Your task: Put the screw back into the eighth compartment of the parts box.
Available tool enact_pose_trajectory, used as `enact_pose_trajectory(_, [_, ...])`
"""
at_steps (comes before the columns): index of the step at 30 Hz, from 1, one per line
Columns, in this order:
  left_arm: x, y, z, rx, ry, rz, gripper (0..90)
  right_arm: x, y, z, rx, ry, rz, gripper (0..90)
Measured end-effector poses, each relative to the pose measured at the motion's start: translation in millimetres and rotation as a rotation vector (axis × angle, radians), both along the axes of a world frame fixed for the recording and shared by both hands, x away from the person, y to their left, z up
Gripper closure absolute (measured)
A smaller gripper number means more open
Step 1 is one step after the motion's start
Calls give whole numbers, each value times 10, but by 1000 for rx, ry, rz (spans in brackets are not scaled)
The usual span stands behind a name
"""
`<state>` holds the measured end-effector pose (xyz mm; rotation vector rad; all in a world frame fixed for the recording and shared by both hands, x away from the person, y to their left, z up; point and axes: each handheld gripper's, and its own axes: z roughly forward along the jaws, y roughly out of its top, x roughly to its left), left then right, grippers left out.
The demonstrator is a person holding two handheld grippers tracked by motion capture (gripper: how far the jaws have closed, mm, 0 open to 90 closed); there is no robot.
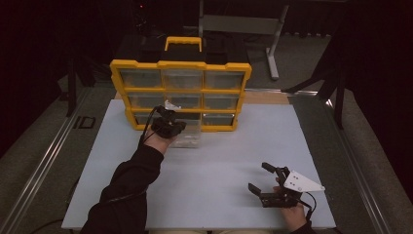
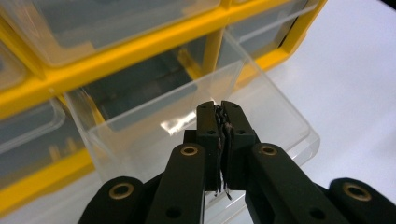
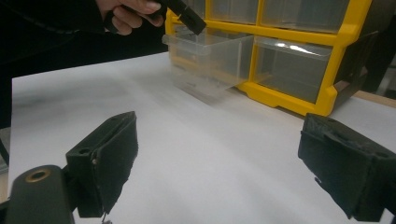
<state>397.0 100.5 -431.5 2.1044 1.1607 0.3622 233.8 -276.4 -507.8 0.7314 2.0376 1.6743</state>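
Your left gripper [image 2: 219,112] has its jaws pressed together on the front wall of the clear plastic drawer [image 2: 187,116], pinching the thin rim between the pads. That drawer [image 1: 187,139] is the middle one of the bottom row of the yellow organizer [image 1: 181,90], and it sits drawn out of its slot, its front part resting low over the white table [image 1: 209,161] just in front of the cabinet. In the right gripper view the drawer [image 3: 210,58] juts out from the yellow frame with your left hand [image 3: 128,14] above its near corner. Whether anything lies inside it I cannot tell; its walls look clear through. The other drawers of the organizer sit flush in their slots, and the cabinet stands upright at the far edge of the table with its handle [image 1: 183,43] on top. Your right gripper [image 1: 265,181] rests well apart from all this, near the table's near right corner, its jaws spread wide with nothing between them, pointed across the bare surface toward the organizer.
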Motion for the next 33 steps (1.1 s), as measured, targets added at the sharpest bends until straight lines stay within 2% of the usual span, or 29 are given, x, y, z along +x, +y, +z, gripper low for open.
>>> enact_pose_trajectory(9, [64,-29,-52,25,44,12,872,-1,-4,2,1,0,2,120])
enact_pose_trajectory(11, [101,-47,-73,29,79,7,871,0,-4,1,2,2,2,121])
enact_pose_trajectory(13, [119,-60,-89,35,90,13,872,-1,-4,2,1,1,3,121])
enact_pose_trajectory(15, [133,-61,-93,17,101,-1,869,0,-6,3,3,0,3,121])
enact_pose_trajectory(16, [139,-58,-87,12,103,7,862,1,-9,4,2,-2,2,120])
enact_pose_trajectory(18, [148,-45,-70,-11,98,9,740,-1,-10,5,3,-1,1,121])
enact_pose_trajectory(20, [134,-50,-47,-11,91,8,637,-1,-11,4,4,-1,2,121])
enact_pose_trajectory(24, [103,-73,5,18,81,12,450,1,-10,3,2,0,2,121])
enact_pose_trajectory(27, [90,-71,30,31,71,20,332,0,-7,3,3,1,3,121])
enact_pose_trajectory(28, [90,-71,30,31,71,20,332,-1,-5,3,2,0,3,121])
enact_pose_trajectory(29, [71,-59,71,42,56,39,263,-1,-5,3,1,2,3,121])
enact_pose_trajectory(33, [48,-42,109,30,44,46,183,1,-7,3,2,0,2,121])
